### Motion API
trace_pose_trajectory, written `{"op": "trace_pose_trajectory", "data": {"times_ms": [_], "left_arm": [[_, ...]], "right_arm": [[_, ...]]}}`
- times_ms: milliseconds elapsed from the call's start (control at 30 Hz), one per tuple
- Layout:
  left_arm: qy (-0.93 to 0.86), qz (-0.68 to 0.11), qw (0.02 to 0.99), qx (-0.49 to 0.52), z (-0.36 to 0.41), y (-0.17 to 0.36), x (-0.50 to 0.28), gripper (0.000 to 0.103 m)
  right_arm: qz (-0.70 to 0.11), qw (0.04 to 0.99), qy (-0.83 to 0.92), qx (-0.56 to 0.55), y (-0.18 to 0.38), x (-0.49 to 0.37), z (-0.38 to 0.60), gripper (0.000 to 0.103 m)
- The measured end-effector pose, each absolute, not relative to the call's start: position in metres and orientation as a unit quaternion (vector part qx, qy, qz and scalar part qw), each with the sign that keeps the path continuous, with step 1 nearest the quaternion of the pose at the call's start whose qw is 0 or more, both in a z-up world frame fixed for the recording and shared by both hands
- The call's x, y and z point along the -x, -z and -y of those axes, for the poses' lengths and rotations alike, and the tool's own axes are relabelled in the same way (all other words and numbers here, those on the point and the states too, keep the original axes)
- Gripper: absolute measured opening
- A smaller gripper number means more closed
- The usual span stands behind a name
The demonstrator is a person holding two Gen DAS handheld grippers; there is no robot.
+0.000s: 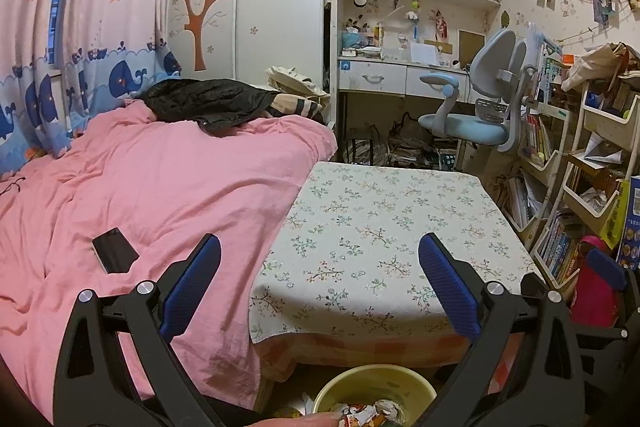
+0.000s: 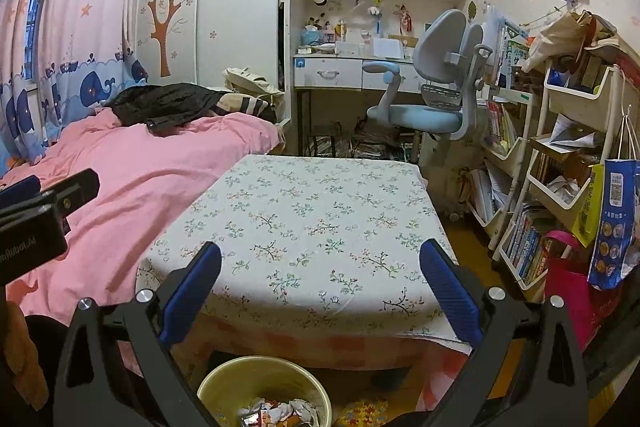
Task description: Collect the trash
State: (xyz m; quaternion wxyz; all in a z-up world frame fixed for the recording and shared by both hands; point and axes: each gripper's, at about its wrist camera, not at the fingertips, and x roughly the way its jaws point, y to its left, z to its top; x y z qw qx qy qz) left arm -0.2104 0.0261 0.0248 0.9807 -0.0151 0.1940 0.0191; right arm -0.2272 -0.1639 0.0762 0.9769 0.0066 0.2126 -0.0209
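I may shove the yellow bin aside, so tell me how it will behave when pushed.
The yellow bin looks like thin plastic holding only crumpled paper, so it is probably light and should slide easily. It looks taller than wide and tapered, so a push near the rim might tip it.

Your left wrist cam sits low, just off the near edge of the floral-cloth table (image 1: pixel 384 227), facing forward across it toward the desk (image 1: pixel 400 75) and shelves at the far wall. It's offset toward the table's left near corner, so the pink bed (image 1: pixel 152 187) fills its left half.

Your right wrist cam faces the same way from further right, more centred on the near edge; your left gripper's body (image 2: pixel 36 223) shows at its left margin.

Both views share the tabletop, bed, office chair (image 1: pixel 476 103), the rack (image 2: pixel 560 163) on the right and the yellow bin (image 2: pixel 264 391) below the near edge.
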Motion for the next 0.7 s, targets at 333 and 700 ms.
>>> {"op": "trace_pose_trajectory", "data": {"times_ms": [333, 700], "left_arm": [[-0.023, -0.201, 0.979, 0.008, -0.0254, -0.0272, 0.2073, 0.096], [-0.02, -0.209, 0.978, 0.003, -0.021, -0.0266, 0.2053, 0.096]], "right_arm": [[-0.212, 0.977, 0.022, -0.009, -0.0784, 0.2257, 0.1639, 0.095], [-0.216, 0.976, 0.022, -0.012, -0.0778, 0.2228, 0.1647, 0.095]]}}
